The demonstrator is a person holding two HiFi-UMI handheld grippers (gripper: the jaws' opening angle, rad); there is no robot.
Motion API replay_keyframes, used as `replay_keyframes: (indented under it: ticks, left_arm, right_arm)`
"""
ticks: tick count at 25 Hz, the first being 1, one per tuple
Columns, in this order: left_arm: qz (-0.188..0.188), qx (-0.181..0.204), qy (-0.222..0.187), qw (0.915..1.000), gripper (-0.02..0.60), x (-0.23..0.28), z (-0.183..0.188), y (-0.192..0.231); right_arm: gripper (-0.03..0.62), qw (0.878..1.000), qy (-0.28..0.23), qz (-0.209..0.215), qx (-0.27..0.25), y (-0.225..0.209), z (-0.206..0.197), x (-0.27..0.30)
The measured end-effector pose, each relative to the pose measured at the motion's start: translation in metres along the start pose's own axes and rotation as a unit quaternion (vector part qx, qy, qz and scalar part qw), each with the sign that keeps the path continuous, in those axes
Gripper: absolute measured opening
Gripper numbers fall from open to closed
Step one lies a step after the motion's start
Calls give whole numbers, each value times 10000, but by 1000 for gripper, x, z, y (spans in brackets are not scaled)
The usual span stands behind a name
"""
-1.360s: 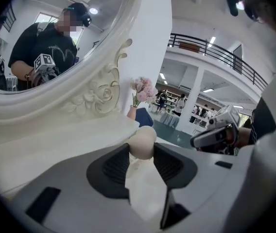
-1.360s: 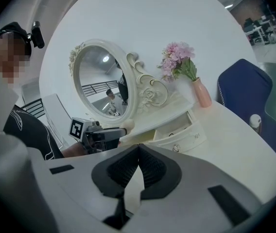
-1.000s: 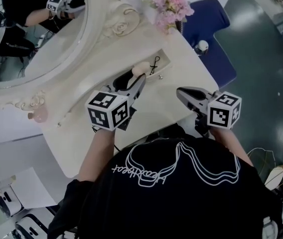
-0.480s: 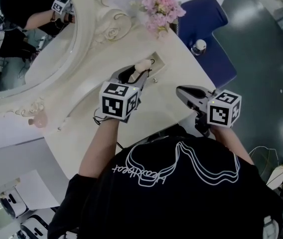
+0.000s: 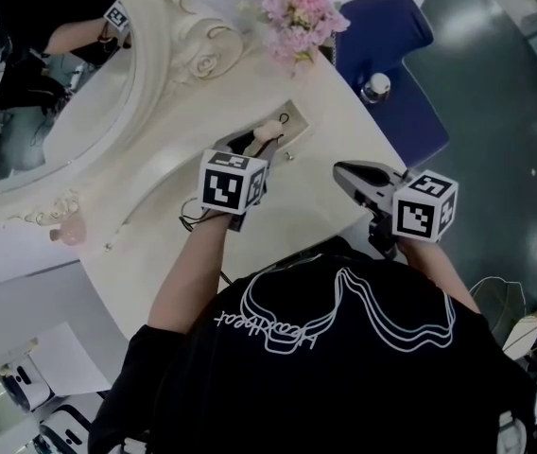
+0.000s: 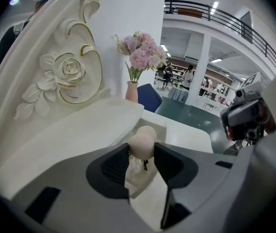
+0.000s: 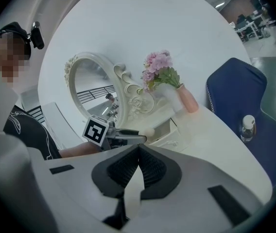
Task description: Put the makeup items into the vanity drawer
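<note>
Your left gripper [image 5: 255,142] is pinching a beige, rounded makeup sponge [image 5: 268,131]. In the left gripper view both dark pads press on the sponge's sides, and the sponge sticks out past the tips. The gripper tilts downward and holds the sponge over the open white vanity drawer [image 5: 299,136]. No view shows whether the sponge touches the drawer's floor. A small black looped cord [image 5: 285,119] lies inside the drawer, toward its far end.

Your right gripper [image 5: 342,170] has its jaws pressed together, with nothing between them. It sits near the front edge of the cream vanity table [image 5: 150,249], to the right of the drawer and apart from it. It points across the table, so its own view looks at the left gripper's marker cube and the sponge.

Behind the drawer is the large oval mirror [image 5: 51,74], in a white frame carved with a rose. A bunch of pink flowers [image 5: 297,12] stands in a pink vase [image 7: 186,98] at the frame's right end. A small pink bottle [image 5: 68,232] stands on the table near the mirror's lower left edge, well apart from both grippers. Beyond the table's right side is a blue chair [image 5: 391,45] with a small clear bottle [image 5: 378,88] on its seat.
</note>
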State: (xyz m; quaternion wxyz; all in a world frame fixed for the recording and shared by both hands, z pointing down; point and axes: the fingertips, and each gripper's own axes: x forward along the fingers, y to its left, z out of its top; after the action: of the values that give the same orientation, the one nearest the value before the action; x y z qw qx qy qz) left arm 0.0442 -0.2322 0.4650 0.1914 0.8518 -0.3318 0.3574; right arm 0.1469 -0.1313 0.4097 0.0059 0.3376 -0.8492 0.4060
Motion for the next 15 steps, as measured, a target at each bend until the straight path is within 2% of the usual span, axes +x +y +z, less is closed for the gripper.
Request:
replay_keyframes:
  ticks: [6,15]
  left_arm:
    - [149,-23,42,9999,173,4,-3,5]
    - [-47,-63,-179,9998,238,-8,1,-3]
  right_arm:
    - [6,10000,-41,-47,46,-5,2,-2]
    - [6,9999,-113,-52,53,-3,2,0]
